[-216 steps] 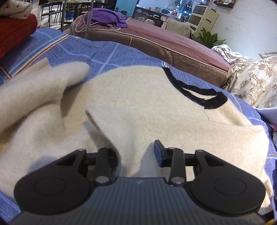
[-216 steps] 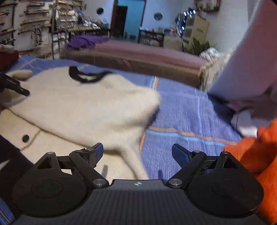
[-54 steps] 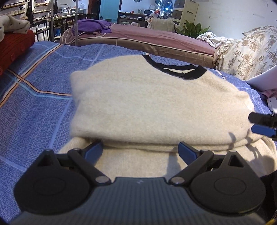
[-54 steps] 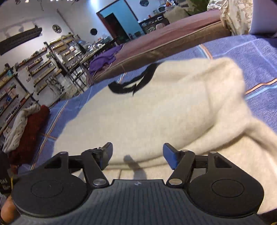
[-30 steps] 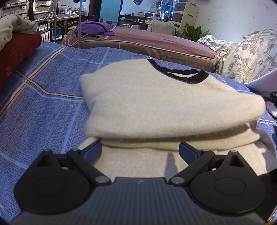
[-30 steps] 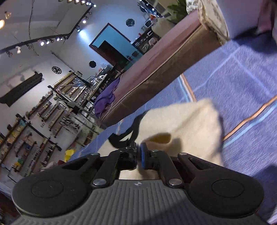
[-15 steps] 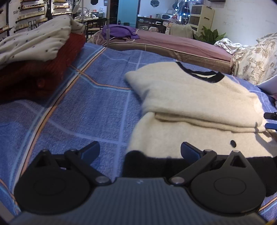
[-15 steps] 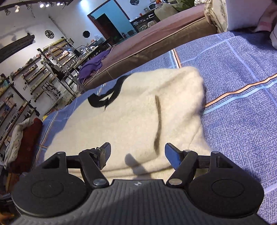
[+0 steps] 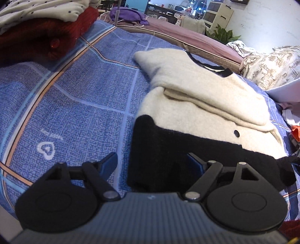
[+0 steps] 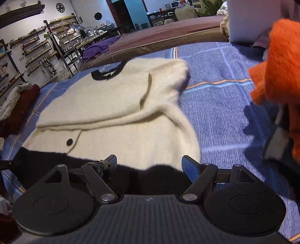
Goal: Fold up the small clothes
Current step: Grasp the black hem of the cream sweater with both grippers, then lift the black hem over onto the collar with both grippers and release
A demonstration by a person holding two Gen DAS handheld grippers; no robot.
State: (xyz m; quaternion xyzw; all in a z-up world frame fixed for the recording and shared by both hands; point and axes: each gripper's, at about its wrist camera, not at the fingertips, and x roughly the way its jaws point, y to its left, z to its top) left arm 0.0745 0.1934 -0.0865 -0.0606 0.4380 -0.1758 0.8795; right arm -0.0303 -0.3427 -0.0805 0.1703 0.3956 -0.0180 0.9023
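At the near edge of the blue patterned bedspread (image 9: 78,105), your left gripper (image 9: 151,165) sits over the left corner of the black hem band (image 9: 168,150) of the cream sweater (image 9: 206,97). Its fingers are closing, with the hem corner between them; the left fingertip (image 9: 109,163) is clear of the fabric over bare bedspread, while the right one is at the black knit, contact not confirmable. Your right gripper (image 10: 149,167) sits over the right end of the same hem band (image 10: 159,176), fingers spread to their widest, with the band lying between them and neither pad pressing on it.

Beyond the hem, the sweater lies flat on the bedspread, sleeves folded in across the body, one black button (image 10: 69,142) showing below the folded layer. The black-trimmed neckline (image 10: 105,74) is at the far end.

To the right of the sweater, an orange knit garment (image 10: 277,71) hangs close to your right camera. To the far left, a red knit garment (image 9: 46,39) carries a white dotted garment (image 9: 46,11) on top. Behind the bedspread runs a brown mattress (image 10: 168,37) with a purple cloth (image 10: 99,47) on it
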